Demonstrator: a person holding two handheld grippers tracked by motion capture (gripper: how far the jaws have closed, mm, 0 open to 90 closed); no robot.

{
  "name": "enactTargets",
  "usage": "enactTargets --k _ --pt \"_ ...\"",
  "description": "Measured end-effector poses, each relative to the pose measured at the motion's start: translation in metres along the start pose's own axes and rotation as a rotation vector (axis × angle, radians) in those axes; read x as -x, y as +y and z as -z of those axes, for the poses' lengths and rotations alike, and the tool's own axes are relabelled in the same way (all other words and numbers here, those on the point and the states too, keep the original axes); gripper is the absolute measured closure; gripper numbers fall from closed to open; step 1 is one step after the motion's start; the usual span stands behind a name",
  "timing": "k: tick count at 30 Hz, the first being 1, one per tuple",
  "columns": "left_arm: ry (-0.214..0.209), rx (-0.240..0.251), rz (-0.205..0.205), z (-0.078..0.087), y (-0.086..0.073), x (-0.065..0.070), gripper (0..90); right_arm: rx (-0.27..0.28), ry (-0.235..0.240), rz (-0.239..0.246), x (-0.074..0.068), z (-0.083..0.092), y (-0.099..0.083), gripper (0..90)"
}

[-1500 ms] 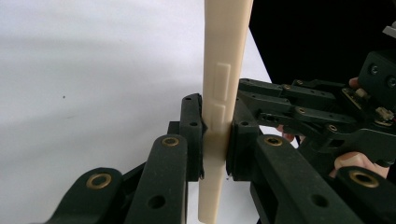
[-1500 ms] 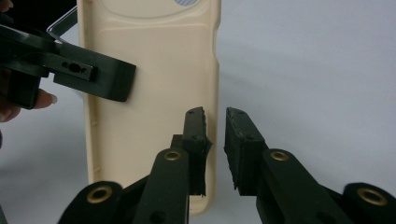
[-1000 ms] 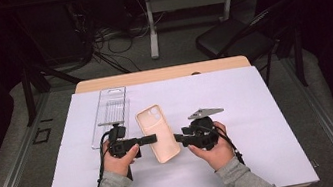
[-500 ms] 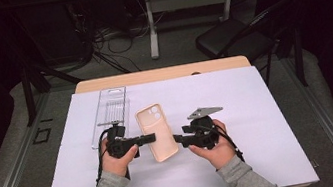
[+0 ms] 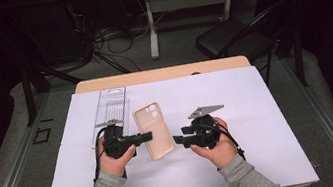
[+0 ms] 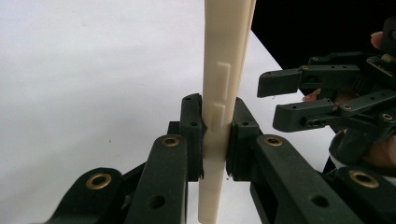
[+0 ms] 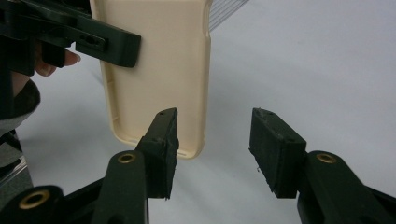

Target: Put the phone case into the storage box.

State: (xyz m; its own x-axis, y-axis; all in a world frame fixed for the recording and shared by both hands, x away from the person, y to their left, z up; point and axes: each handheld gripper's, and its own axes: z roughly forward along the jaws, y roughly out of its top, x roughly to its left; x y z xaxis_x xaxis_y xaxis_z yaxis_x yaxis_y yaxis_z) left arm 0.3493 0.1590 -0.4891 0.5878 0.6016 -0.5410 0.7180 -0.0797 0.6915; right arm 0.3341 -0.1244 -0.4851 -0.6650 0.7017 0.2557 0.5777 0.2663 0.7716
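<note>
Centre of the high view: beige phone case (image 5: 153, 130) between both grippers, clear tray (image 5: 109, 112) just upper left. Left gripper (image 6: 215, 135) clamped on the case's edge, side buttons plain there. Right gripper (image 7: 212, 149) spread, pinching nothing, case's hollow inside at upper left.

One beige phone case (image 5: 152, 130), one clear plastic package (image 5: 109, 107) and two tongs, left (image 5: 146, 137) and right (image 5: 179, 139), occupy one tabletop (image 5: 258, 109).

Grey sleeves on both forearms; each claw matte black, left claw (image 5: 147, 136) and right claw (image 5: 178, 139), brass rivets at the joints, black cables trailing, grey three-cornered plate (image 5: 205, 110) atop the right.
</note>
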Motion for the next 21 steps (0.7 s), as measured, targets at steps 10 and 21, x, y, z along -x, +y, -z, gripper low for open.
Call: enactTargets --k 10,21 --pt "-0.003 0.007 -0.094 0.001 0.0 0.008 79.9 0.023 0.042 0.07 -0.001 0.003 0.001 48.8" --pt "-0.008 0.001 -0.164 -0.001 -0.002 0.015 80.0 0.055 0.067 0.113 -0.004 0.007 0.004 48.9"
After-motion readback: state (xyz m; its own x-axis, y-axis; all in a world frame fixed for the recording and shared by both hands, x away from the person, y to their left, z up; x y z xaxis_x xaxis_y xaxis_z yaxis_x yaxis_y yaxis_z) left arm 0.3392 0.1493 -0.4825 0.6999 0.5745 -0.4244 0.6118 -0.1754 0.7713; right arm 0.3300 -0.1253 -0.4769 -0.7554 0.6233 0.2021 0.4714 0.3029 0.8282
